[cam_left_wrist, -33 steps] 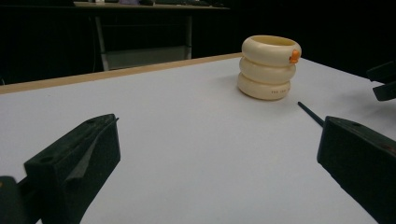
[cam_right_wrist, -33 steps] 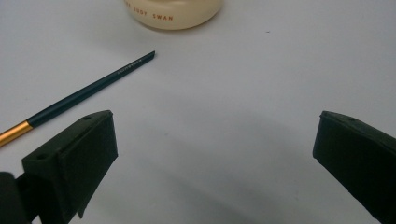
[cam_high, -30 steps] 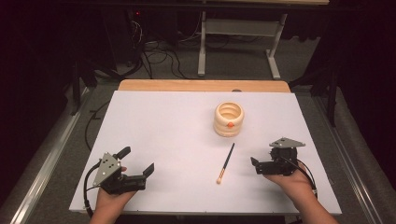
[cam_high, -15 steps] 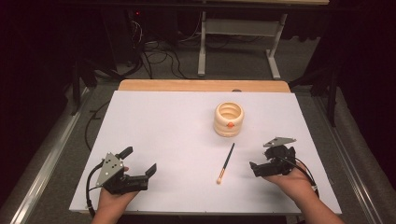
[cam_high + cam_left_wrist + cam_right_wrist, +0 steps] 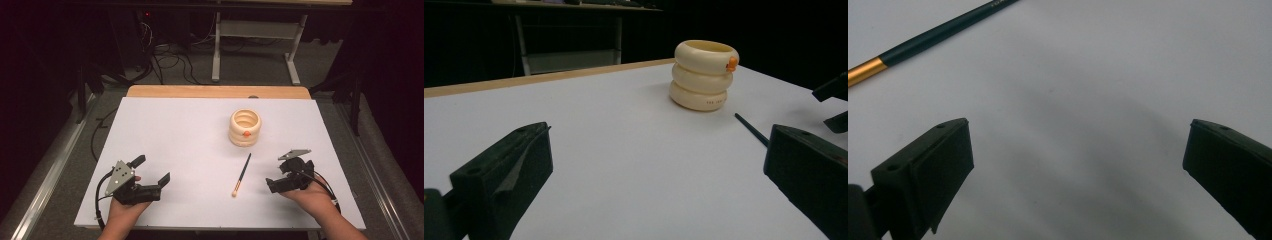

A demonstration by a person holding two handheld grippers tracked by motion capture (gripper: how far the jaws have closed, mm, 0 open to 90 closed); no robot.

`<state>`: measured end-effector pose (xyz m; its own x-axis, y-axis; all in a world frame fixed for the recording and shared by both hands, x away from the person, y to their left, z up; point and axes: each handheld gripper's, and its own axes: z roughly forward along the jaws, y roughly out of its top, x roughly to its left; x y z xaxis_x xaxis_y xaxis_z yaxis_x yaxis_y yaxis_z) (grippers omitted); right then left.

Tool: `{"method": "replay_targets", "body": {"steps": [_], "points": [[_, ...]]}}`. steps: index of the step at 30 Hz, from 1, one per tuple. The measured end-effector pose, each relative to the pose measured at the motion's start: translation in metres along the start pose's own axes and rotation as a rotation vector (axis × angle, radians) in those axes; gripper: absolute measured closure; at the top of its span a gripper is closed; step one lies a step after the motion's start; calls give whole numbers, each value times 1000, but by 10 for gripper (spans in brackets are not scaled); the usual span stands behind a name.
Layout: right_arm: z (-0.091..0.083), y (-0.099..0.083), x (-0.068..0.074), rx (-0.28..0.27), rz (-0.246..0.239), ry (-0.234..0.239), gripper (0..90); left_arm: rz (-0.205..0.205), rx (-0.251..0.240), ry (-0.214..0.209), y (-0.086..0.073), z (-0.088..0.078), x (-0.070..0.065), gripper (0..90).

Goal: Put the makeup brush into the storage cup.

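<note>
**Two spread grippers flank a brush on the white desk**

Two hand-held tools sit low at the near edge of the desk (image 5: 165, 125), a wide white surface with a strip of bare wood along its far side. Beyond that strip the room falls dark; a metal frame and loose cables on the floor can be made out, little more.

Toward the far right of the desk's middle stands a cream holder (image 5: 245, 128) shaped like three stacked rings, with a small orange mark on its near side. Small lettering on its lowest ring, seen from the left gripper view, is too fine to read.

At near left the left gripper (image 5: 151, 170) rests low over the desk, jaws released and wide apart with nothing between them. At near right the right gripper (image 5: 276, 176) points left toward the brush, jaws likewise spread and empty; its own view looks down on bare desk between them.

Between the two grippers, nearer the right one, lies the brush (image 5: 241, 175), flat on the desk, dark handle angled toward the holder, pale tip toward the near edge. It touches neither gripper. In the right gripper view only part of its dark handle and gold ferrule shows, both ends cut off by the frame.
</note>
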<state>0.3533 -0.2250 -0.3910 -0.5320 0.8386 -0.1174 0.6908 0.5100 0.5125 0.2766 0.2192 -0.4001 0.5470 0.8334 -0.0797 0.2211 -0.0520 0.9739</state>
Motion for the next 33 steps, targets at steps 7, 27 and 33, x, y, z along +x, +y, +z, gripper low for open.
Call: {"method": "replay_targets", "body": {"steps": [7, 27, 33], "points": [[-4, 9, 5, 45, -20, 36, 13, -8, -9, 9, 1, -2, 1, 1], [13, 34, 41, 110, -85, 97, 13, -5, -7, 13, 0, -6, 0, 1], [19, 41, 55, 115, -99, 119, 13, 7, -6, 4, 1, -4, -2, 1]]}}
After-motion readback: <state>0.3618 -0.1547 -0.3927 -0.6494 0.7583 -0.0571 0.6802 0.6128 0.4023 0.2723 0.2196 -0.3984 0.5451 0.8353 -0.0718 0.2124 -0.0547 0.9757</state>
